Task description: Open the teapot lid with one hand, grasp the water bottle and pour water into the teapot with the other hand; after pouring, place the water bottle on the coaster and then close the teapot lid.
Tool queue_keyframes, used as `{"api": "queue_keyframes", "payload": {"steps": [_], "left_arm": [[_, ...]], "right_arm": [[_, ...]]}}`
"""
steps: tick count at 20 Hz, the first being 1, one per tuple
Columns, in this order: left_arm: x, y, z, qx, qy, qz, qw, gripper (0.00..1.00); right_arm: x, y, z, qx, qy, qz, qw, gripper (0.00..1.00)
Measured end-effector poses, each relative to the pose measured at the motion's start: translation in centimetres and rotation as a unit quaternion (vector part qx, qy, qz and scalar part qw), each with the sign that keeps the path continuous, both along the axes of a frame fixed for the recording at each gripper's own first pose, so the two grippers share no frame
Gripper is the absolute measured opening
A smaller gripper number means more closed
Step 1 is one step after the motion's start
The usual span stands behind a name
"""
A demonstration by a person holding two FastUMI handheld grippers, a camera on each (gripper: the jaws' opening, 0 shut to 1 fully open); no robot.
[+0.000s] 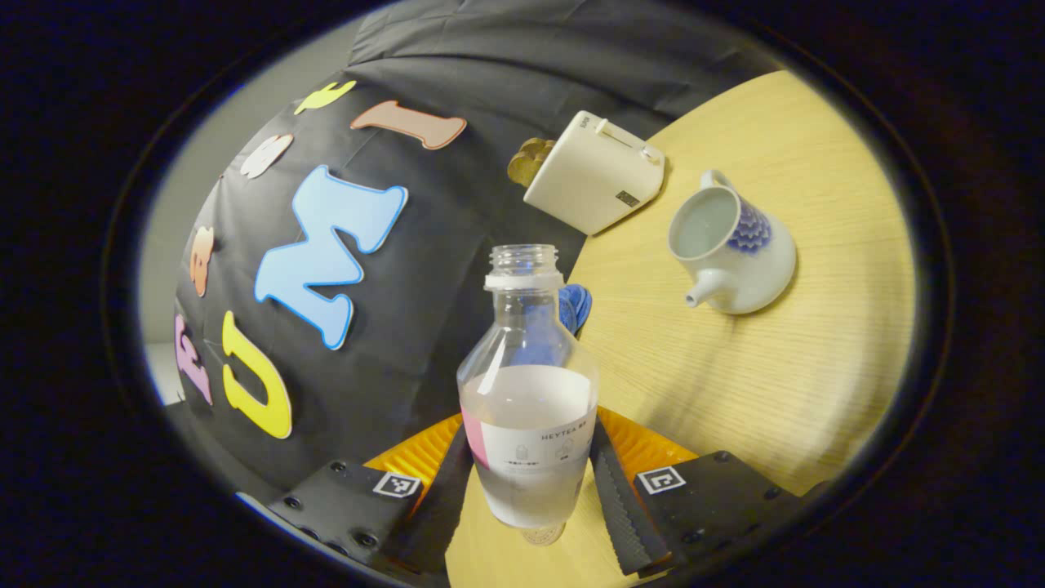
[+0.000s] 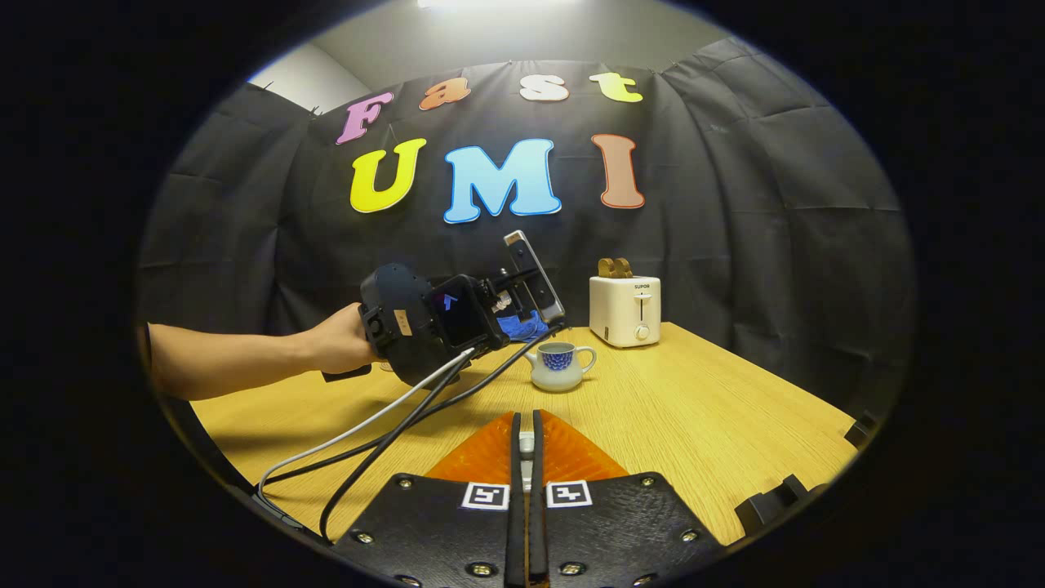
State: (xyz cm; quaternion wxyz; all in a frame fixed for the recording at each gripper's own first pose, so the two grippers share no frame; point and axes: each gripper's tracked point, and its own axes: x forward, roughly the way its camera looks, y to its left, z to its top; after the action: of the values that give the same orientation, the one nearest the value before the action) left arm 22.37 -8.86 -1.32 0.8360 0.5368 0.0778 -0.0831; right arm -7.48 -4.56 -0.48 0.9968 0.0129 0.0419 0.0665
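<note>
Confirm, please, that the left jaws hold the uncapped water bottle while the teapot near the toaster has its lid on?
Not quite: the teapot has no lid on; the left gripper view shows its open top. The left gripper does hold the uncapped water bottle, and the teapot stands near the toaster.

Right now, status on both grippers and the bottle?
Left gripper shut on water bottle, uncapped, lifted. Right gripper shut on a small white piece, likely the lid. Teapot open, path clear.

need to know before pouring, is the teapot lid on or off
Off: the teapot shows a bare open mouth in the left gripper view, no lid on it.
</note>
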Motion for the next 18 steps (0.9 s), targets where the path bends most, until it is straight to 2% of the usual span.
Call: {"api": "queue_keyframes", "payload": {"steps": [1, 3, 9, 18], "left_arm": [[0.2, -0.3, 0.0, 0.029, -0.004, -0.004, 1.0, 0.87], [0.2, -1.0, -0.2, 0.058, -0.004, -0.011, 0.998, 0.87], [0.5, -2.7, -1.0, 0.123, 0.007, -0.027, 0.992, 0.86], [1.0, -3.9, -1.3, 0.214, 0.022, -0.035, 0.976, 0.86]], "right_arm": [[-0.1, 0.1, 0.1, 0.0, -0.002, 0.001, 1.0, 0.02], [-0.2, 0.2, 0.0, -0.001, 0.0, 0.002, 1.0, 0.02], [-0.5, 0.2, -0.5, -0.002, 0.007, 0.009, 1.0, 0.02], [-0.3, -0.6, -0.9, 0.002, 0.013, 0.002, 1.0, 0.02]]}}
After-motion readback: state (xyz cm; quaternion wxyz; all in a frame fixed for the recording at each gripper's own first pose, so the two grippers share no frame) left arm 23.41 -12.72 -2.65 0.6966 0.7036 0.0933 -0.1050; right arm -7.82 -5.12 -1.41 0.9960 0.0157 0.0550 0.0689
